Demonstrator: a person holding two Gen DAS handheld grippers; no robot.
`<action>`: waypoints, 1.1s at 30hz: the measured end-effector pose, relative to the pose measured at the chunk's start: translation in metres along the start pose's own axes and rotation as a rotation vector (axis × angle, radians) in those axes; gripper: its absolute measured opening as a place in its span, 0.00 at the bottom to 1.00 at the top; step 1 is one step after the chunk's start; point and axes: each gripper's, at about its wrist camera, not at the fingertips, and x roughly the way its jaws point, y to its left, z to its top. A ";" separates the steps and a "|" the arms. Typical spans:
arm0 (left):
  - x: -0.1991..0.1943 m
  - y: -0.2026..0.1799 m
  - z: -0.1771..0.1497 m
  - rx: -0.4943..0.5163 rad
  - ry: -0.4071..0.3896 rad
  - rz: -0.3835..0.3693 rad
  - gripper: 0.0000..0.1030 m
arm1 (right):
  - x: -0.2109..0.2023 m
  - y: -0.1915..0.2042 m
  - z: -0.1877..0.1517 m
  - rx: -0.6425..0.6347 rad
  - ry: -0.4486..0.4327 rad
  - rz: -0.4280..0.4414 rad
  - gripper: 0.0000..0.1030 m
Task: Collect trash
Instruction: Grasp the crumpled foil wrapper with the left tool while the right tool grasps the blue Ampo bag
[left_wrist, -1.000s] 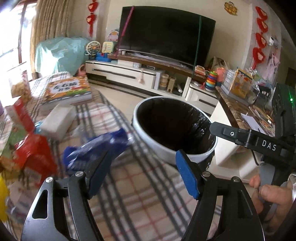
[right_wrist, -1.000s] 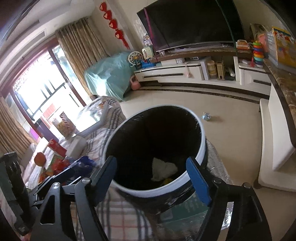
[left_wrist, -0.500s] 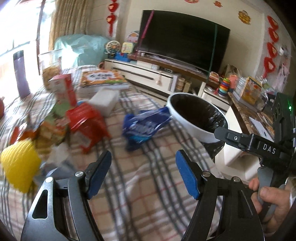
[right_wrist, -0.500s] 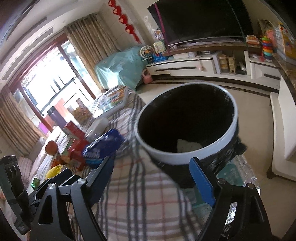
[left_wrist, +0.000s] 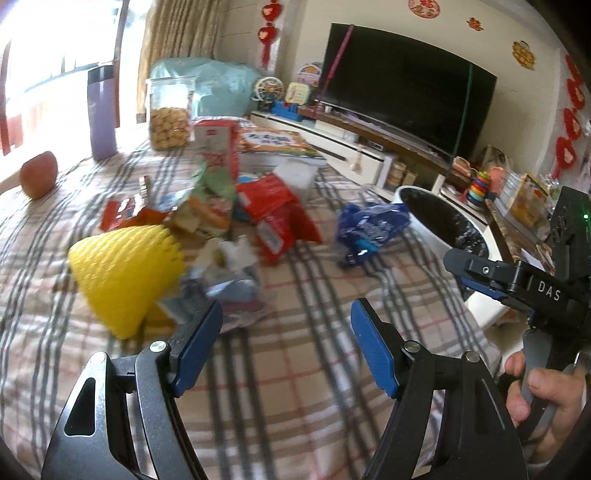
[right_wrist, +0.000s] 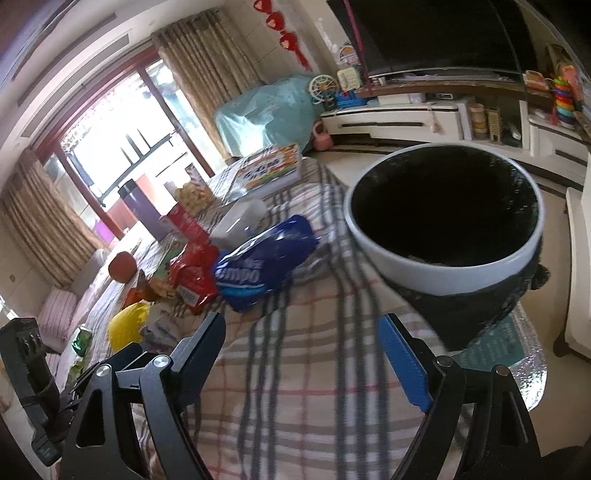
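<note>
A white-rimmed bin with a black liner (right_wrist: 447, 218) stands at the right edge of the plaid-covered table (left_wrist: 295, 354); it also shows in the left wrist view (left_wrist: 439, 221). Trash lies on the cloth: a blue wrapper (left_wrist: 369, 229) (right_wrist: 262, 266), a red snack bag (left_wrist: 277, 214) (right_wrist: 192, 273), a yellow foam net (left_wrist: 125, 266) (right_wrist: 125, 325) and crumpled wrappers (left_wrist: 232, 284). My left gripper (left_wrist: 286, 343) is open and empty, just short of the crumpled wrappers. My right gripper (right_wrist: 303, 358) is open and empty, between the blue wrapper and the bin.
A purple tumbler (left_wrist: 102, 110), a cookie jar (left_wrist: 170, 110), a red-and-white carton (left_wrist: 216, 147), a book (left_wrist: 273, 142), a white box (left_wrist: 297, 177) and an apple (left_wrist: 38, 175) stand farther back. A TV stand (left_wrist: 354, 147) lies beyond.
My left gripper has swung left and back from the bin toward the trash pile. The right gripper has pulled back from over the bin to the table edge.
</note>
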 end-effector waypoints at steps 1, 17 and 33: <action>0.000 0.003 -0.001 -0.004 0.000 0.004 0.71 | 0.002 0.004 -0.001 -0.003 0.003 0.005 0.84; 0.026 0.025 0.009 0.008 0.052 0.072 0.72 | 0.046 0.021 0.008 0.021 0.048 0.038 0.84; 0.041 0.025 0.012 0.019 0.093 0.048 0.37 | 0.079 0.022 0.021 0.035 0.049 0.080 0.35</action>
